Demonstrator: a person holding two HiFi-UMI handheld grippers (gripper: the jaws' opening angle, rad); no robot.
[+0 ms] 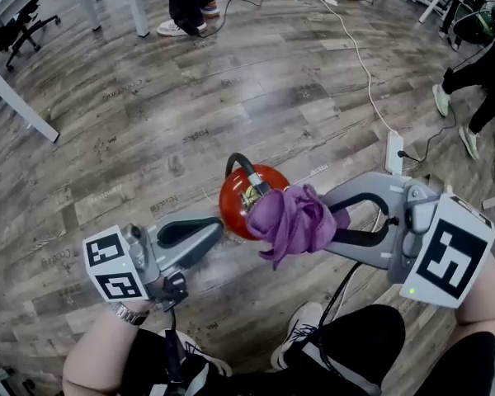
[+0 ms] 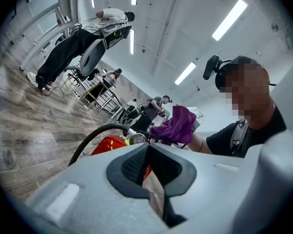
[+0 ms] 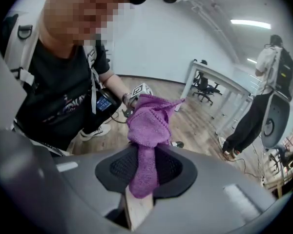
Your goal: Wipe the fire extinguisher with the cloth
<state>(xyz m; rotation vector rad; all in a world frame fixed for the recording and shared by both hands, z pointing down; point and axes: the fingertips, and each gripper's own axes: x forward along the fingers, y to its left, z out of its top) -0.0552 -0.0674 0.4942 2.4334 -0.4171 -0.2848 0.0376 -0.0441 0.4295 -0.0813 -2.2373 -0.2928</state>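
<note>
A red fire extinguisher (image 1: 241, 203) stands on the wood floor, seen from above, its black hose (image 1: 239, 165) arching over the top. The left gripper (image 1: 217, 228) is shut, with its tip against the extinguisher's left side and nothing visible between its jaws. In the left gripper view the red body (image 2: 103, 145), the gauge (image 2: 136, 139) and the purple cloth (image 2: 178, 125) lie just beyond the left gripper (image 2: 147, 152). The right gripper (image 1: 337, 221) is shut on the purple cloth (image 1: 295, 221), which hangs bunched over the extinguisher's right side. In the right gripper view the cloth (image 3: 147, 126) stands up from the right gripper (image 3: 145, 165).
A white cable (image 1: 355, 48) runs across the floor to a power strip (image 1: 393, 151) at the right. People stand at the top (image 1: 186, 7) and the right edge (image 1: 470, 81). Desk legs (image 1: 16, 97) and an office chair (image 1: 16, 27) are at the far left. My shoe (image 1: 301, 328) is below the extinguisher.
</note>
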